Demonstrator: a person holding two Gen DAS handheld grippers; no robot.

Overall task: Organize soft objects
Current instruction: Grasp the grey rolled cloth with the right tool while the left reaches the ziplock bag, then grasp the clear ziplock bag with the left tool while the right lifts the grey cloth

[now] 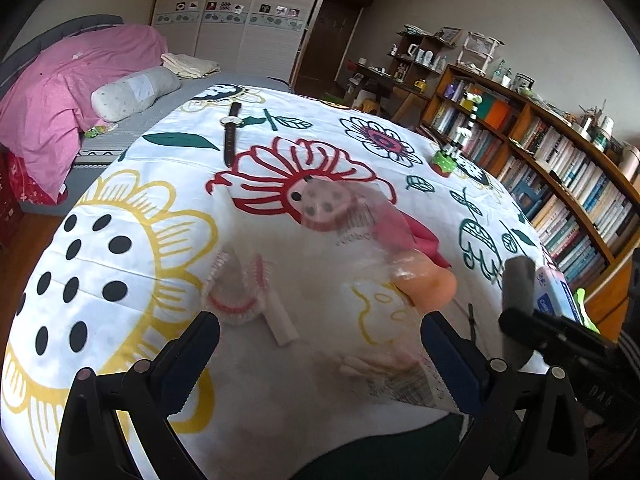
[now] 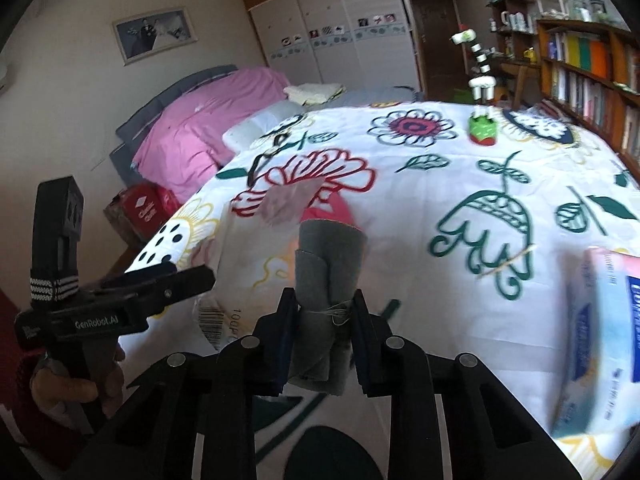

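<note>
The right gripper (image 2: 324, 312) is pinching a rolled grey cloth (image 2: 330, 264), its jaws pressing on the lower part of the roll where a thread is tied around it, and the roll is standing upright above the flowered bedspread (image 2: 420, 184). In the left wrist view the same grey cloth (image 1: 519, 280) is showing at the far right, clamped in the right gripper (image 1: 520, 320). The left gripper (image 1: 320, 340) is hovering with its jaws spread wide over a clear plastic bag (image 1: 340, 280) that is lying flat on the bedspread (image 1: 120, 288) (the bag is see-through, so the flower print is showing through it). Something pink (image 1: 404, 228) and a peach-coloured soft thing (image 1: 430, 284) are sitting at the bag's far right edge; whether they are inside it I cannot tell. A wristwatch (image 1: 232, 132) is lying further up the bedspread, well apart from the bag, and a striped toy on a green base (image 1: 452, 148) is standing near the bookshelf (image 1: 560, 168). A pack of tissues (image 2: 608, 340) is resting at the right of the right wrist view.
</note>
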